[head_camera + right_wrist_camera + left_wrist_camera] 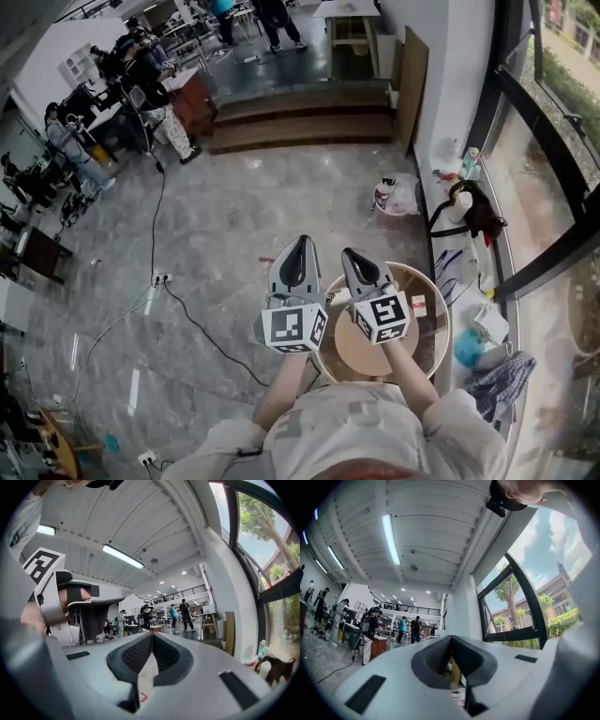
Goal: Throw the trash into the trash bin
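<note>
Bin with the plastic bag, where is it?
In the head view the bin stands on the floor, right of centre, by the white wall, beyond the round table.

The left grey plastic gripper (pixel 301 244) and the right grey plastic gripper (pixel 351 254) are held side by side on outstretched forearms, each with its jaws closed together.

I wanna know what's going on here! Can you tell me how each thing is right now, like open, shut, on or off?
Left gripper, shut, nothing seen between its jaws.
Right gripper, shut, nothing seen between its jaws.
Ceiling light, on.
Round table, a few small scraps lying on it.
</note>
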Action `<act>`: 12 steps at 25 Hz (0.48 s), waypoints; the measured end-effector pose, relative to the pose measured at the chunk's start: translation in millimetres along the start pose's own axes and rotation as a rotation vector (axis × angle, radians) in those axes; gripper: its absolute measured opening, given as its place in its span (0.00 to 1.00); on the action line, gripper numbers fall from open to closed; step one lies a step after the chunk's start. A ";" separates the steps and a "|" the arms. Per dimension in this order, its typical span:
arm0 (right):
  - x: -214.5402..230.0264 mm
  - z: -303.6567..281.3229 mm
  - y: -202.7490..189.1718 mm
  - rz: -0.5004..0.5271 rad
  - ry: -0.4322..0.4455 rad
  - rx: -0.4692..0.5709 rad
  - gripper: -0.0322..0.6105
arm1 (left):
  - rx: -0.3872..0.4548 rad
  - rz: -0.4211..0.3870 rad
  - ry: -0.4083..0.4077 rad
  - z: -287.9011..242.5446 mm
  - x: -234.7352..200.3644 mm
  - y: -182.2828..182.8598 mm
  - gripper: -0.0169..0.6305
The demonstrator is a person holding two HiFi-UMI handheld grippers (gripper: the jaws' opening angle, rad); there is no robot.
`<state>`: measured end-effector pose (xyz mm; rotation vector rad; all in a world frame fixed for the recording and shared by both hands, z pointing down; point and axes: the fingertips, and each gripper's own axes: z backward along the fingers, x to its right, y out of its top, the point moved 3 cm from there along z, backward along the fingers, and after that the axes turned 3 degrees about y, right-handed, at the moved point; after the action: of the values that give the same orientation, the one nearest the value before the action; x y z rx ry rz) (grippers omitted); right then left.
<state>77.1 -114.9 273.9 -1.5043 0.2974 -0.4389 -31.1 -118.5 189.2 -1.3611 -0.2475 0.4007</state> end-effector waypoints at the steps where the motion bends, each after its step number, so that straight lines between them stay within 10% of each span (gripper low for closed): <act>1: 1.1 0.3 0.7 -0.002 0.005 0.004 0.07 | 0.005 -0.005 0.002 -0.7 1.7 0.6 0.05; 12: 17.9 12.8 3.6 -0.003 -0.031 0.012 0.07 | -0.010 0.015 -0.004 -10.8 8.4 -8.3 0.05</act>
<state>99.1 -111.6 272.4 -1.4983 0.2674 -0.4183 -18.0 -125.9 194.7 -1.3725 -0.2426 0.4149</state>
